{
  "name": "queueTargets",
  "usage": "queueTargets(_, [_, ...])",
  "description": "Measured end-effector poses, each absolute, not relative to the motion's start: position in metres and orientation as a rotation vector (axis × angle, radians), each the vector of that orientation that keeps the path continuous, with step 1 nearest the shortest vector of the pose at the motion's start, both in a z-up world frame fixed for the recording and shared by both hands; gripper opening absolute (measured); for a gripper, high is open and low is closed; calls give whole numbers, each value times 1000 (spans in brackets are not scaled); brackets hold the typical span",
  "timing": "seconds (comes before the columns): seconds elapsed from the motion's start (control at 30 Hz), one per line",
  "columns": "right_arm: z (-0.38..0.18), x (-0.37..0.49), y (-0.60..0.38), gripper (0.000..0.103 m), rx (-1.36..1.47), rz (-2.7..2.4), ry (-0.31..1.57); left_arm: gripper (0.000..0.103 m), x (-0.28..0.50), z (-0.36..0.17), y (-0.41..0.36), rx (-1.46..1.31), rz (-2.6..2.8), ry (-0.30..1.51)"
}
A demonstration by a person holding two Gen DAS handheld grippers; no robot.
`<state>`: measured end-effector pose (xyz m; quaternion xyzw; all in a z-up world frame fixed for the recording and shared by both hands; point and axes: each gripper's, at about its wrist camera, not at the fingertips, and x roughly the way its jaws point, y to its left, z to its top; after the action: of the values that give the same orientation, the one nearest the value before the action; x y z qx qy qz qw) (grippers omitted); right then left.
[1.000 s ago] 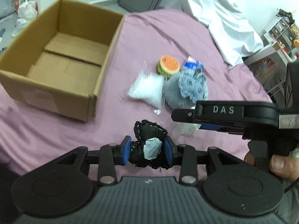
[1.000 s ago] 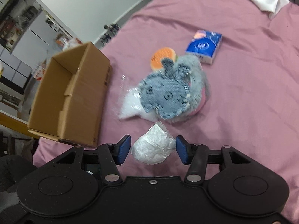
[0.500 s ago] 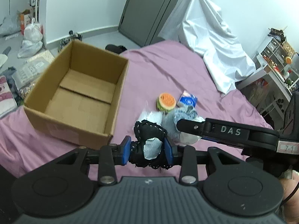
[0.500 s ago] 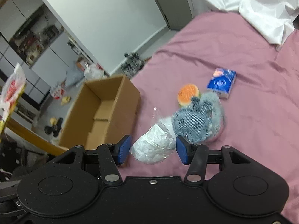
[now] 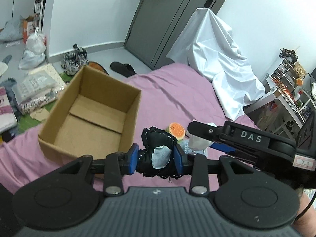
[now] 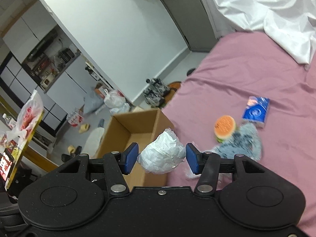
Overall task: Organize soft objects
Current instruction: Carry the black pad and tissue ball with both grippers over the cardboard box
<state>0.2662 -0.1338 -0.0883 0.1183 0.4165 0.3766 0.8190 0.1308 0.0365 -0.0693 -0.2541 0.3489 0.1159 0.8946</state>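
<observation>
My left gripper (image 5: 157, 159) is shut on a black stitched fabric piece (image 5: 158, 144) with a grey patch, held above the pink bed near the open cardboard box (image 5: 92, 116). My right gripper (image 6: 162, 158) is shut on a white crumpled bundle (image 6: 163, 156), held up beside the box (image 6: 130, 132); it shows from the side in the left wrist view (image 5: 233, 138). A burger-shaped toy (image 6: 225, 127), a grey plush (image 6: 241, 142) and a blue tissue pack (image 6: 255, 111) lie on the bed.
The pink bedsheet (image 6: 246, 75) has a white sheet (image 5: 217, 67) draped at its far side. The floor beyond the box holds shoes (image 5: 75, 61), bags and packages. A shelf unit (image 5: 286, 86) stands at the right.
Both grippers have risen well above the bed with their objects and tilted up, so the room now shows. The box looks smaller and farther below.
</observation>
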Motion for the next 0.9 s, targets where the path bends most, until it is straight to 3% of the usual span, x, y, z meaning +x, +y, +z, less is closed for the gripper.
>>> queueTargets(0.4, [-88, 265, -103, 52, 283, 860, 870, 37, 127, -58, 77, -521, 290, 686])
queueTargets(0.9, [-100, 266, -55, 52, 263, 896, 925, 38, 136, -89, 129, -552, 372, 753])
